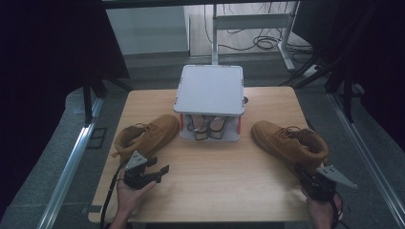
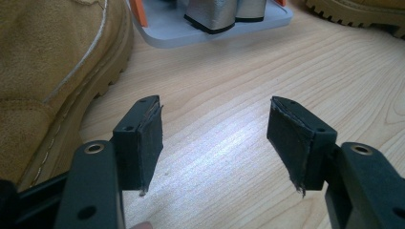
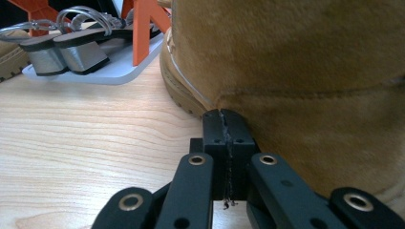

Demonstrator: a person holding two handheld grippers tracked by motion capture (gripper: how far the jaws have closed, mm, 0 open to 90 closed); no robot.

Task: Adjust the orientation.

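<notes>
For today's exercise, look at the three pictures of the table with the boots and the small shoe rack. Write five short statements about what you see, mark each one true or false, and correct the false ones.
1. The left gripper has its jaws apart with nothing between them. True.
2. The right gripper has its jaws wide open. False: they are shut together, tips close against the heel end of the right tan suede boot.
3. The left tan suede boot stands on the rack's top shelf. False: it stands on the light wooden table.
4. A pair of silver block-heeled sandals sits under the grey two-tier shoe rack's top shelf. True.
5. The rack has orange posts. True.
</notes>
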